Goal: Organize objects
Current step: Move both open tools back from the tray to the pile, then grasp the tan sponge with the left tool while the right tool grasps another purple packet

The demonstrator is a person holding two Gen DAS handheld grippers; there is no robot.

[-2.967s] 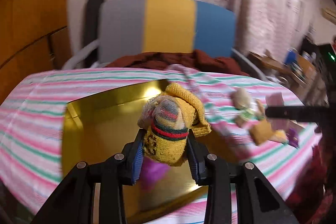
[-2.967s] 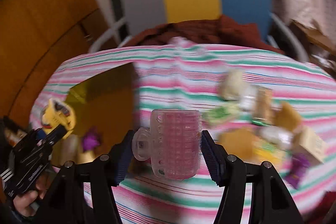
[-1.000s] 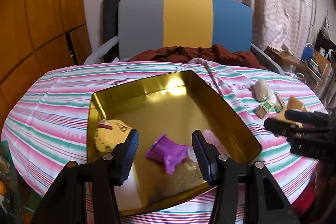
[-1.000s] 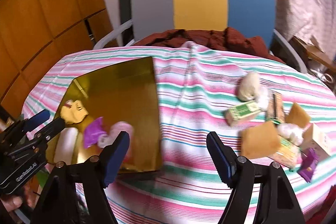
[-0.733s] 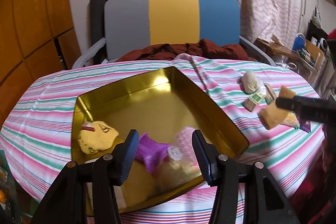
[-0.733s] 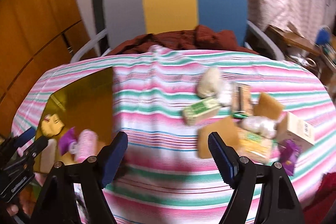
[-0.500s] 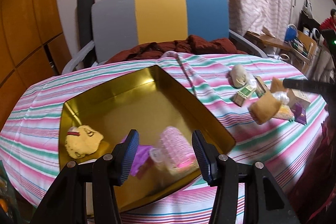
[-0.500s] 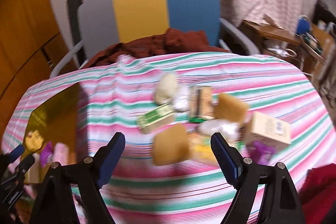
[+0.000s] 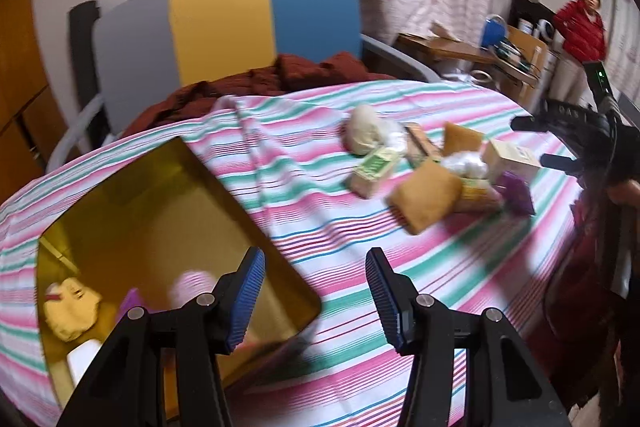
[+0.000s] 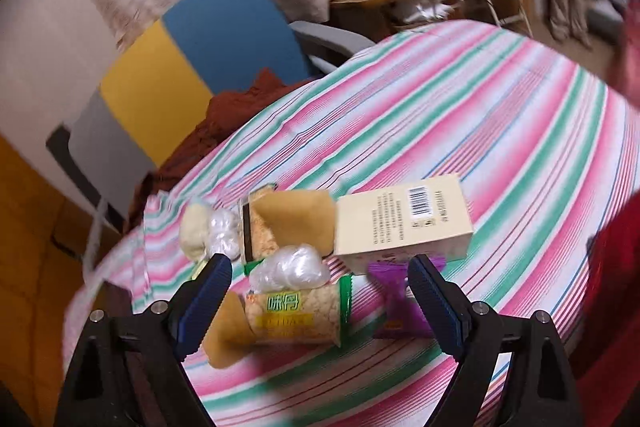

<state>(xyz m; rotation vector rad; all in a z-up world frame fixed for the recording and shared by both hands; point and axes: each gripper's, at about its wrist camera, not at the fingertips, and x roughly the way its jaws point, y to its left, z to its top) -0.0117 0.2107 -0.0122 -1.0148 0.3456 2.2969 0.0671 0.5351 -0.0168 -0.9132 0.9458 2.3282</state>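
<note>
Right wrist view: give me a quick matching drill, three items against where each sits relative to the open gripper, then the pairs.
Items:
1. cracker packet
2. purple candy
3. barcode box

Places:
A. just inside the right-hand finger of the right gripper
B. beyond the fingertips, farther up the striped tablecloth
C. between the fingers, nearer the left-hand one, with a clear plastic bundle on top

Pairs: 1-C, 2-A, 3-B
</note>
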